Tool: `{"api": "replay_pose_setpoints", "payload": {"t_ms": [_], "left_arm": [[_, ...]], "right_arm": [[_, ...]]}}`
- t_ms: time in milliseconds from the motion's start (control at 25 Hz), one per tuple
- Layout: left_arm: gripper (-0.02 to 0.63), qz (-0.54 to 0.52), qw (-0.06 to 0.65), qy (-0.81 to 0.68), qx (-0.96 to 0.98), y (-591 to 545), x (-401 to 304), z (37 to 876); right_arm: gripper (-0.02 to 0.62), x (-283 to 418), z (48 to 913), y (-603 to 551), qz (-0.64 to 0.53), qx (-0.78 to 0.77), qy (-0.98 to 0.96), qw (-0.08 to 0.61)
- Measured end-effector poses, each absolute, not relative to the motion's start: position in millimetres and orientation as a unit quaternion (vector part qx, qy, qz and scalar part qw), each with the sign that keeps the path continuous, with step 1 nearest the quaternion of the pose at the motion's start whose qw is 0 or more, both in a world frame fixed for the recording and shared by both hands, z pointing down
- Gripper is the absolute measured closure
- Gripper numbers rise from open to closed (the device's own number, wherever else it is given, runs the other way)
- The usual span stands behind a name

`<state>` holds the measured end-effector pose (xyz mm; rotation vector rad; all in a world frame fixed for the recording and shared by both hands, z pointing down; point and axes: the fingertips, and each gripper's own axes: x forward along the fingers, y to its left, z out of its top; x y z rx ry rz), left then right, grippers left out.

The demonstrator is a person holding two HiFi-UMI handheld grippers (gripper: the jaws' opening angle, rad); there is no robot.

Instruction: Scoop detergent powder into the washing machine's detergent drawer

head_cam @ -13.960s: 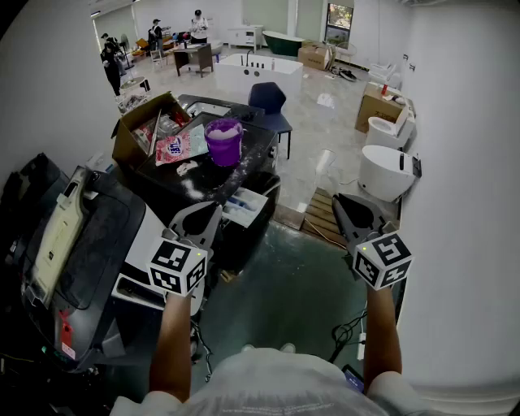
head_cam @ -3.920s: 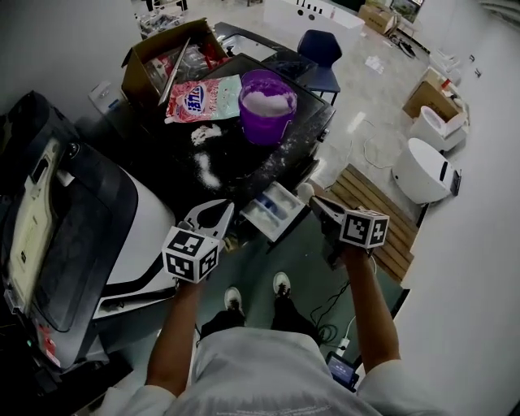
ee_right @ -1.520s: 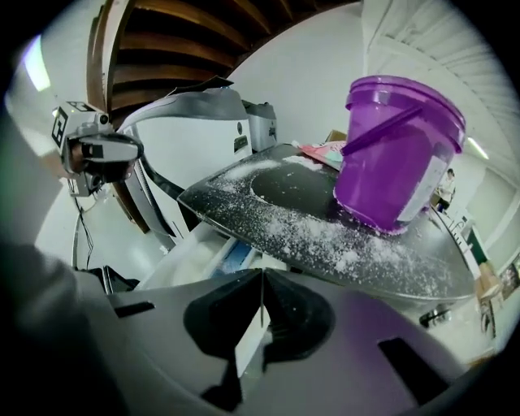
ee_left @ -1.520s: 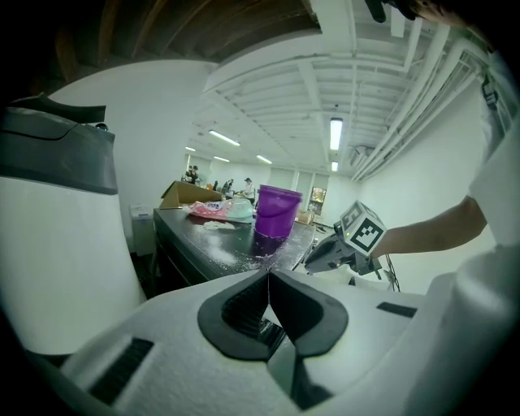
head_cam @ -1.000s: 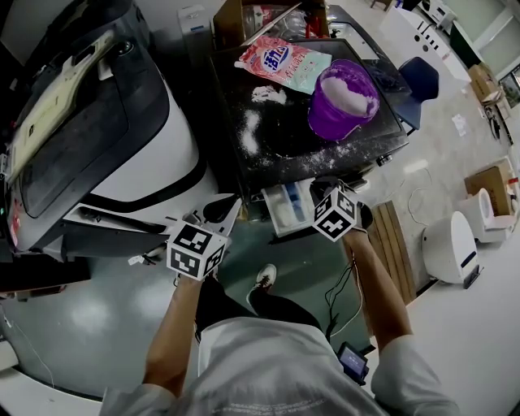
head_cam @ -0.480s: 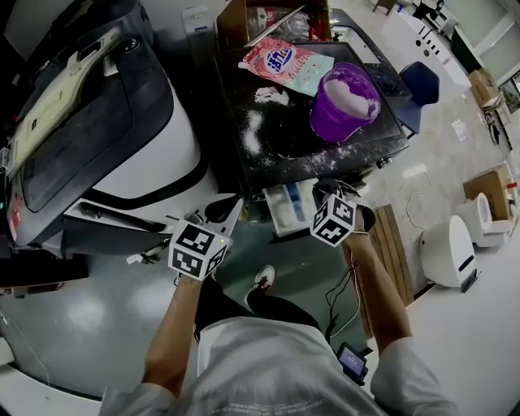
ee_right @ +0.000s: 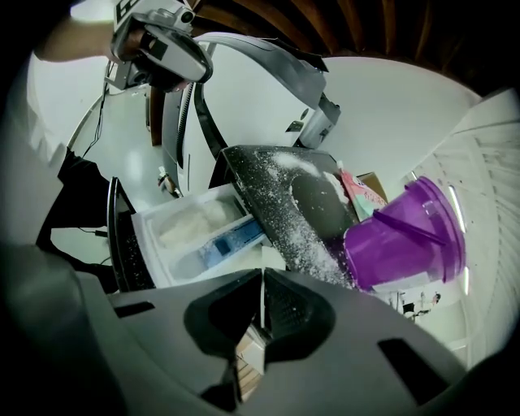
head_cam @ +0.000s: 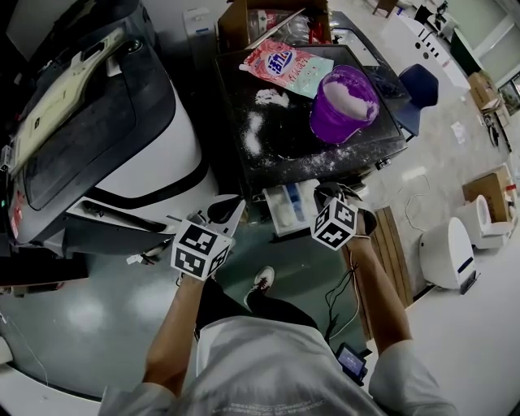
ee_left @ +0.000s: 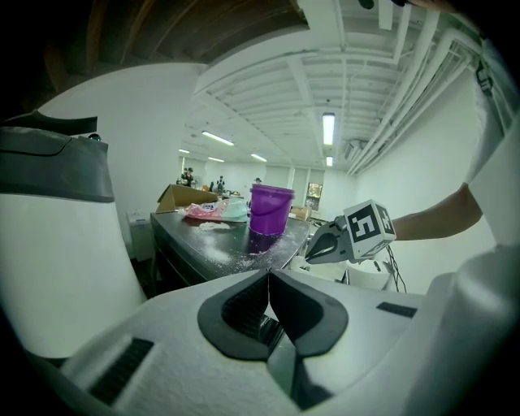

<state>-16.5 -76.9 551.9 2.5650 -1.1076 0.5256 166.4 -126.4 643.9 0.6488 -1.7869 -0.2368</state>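
The white detergent drawer (head_cam: 288, 209) stands pulled out from the front of the black-topped washing machine (head_cam: 276, 138). In the right gripper view the drawer (ee_right: 191, 236) holds white powder in one compartment beside a blue insert. A purple bucket (head_cam: 343, 101) of powder stands on the machine's top, with a pink detergent bag (head_cam: 286, 65) behind it and spilled powder around. My right gripper (head_cam: 323, 190) hovers just right of the drawer, shut and empty. My left gripper (head_cam: 234, 203) hangs left of the drawer, also shut and empty. No scoop shows.
A large white and black appliance (head_cam: 97, 106) fills the left. A cardboard box (head_cam: 244, 12) sits behind the bag. A wooden pallet (head_cam: 398, 252), a white fixture (head_cam: 451, 248) and a blue chair (head_cam: 422, 81) stand to the right. My shoe (head_cam: 262, 280) is below the drawer.
My right gripper has drawn back slightly from the drawer toward me. The left gripper has barely moved. Both stay shut.
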Motion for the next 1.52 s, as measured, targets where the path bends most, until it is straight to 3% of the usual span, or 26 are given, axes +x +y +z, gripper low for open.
{"api": "replay_pose_setpoints", "payload": {"t_ms": [200,720,1080,1520], "left_arm": [[0.595,0.185,0.145,-0.376,0.896,-76,-15,540],[0.595,0.165,0.115,-0.314,0.928,-116,-7,489],[0.595,0.128,0.053,-0.261,0.955,-149,3,416],[0.595,0.083,-0.022,-0.211,0.974,-159,10,339]], "right_arm": [[0.584,171,622,-118,-0.076,0.311,-0.773,0.548],[0.584,179,525,-94,0.072,0.476,-0.795,0.368],[0.584,195,417,-96,0.037,0.573,-0.77,0.277],[0.584,184,339,-92,-0.038,0.62,-0.743,0.251]]}}
